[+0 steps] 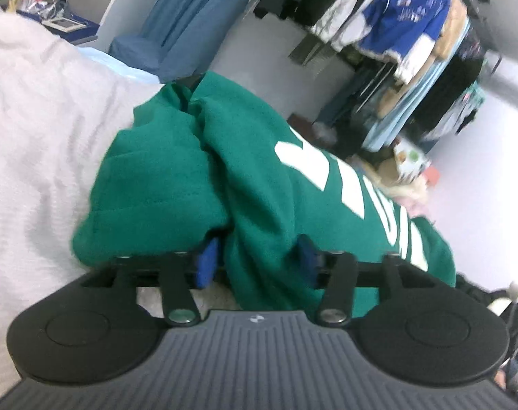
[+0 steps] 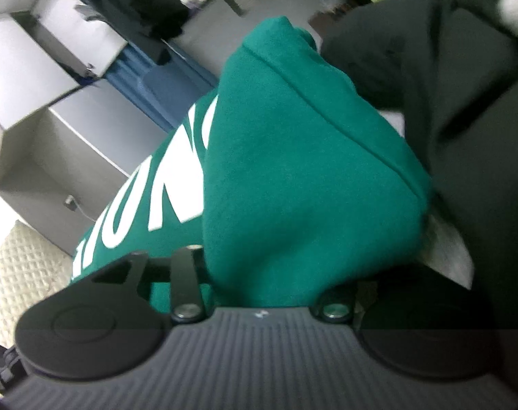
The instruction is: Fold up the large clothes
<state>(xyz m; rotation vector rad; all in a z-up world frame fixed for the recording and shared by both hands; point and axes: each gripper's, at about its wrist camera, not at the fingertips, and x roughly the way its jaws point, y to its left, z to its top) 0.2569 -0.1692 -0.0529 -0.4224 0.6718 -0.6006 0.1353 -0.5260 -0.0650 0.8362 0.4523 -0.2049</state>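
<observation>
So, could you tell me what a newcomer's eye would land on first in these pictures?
The green sweatshirt with big white lettering dominates both views, bunched on the white bedspread. In the left wrist view, its cloth lies between the blue pads of the left hand-held gripper. Behind it, upper right, a crowded clothes rack shows a bright blue jersey.

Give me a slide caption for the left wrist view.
Left gripper with blue pads apart around a fold of the green sweatshirt on the white bedspread.

White blanket (image 1: 36, 130); clothes rack (image 1: 412, 34); blue curtain (image 1: 190, 17); grey cabinets (image 2: 53, 102).
</observation>
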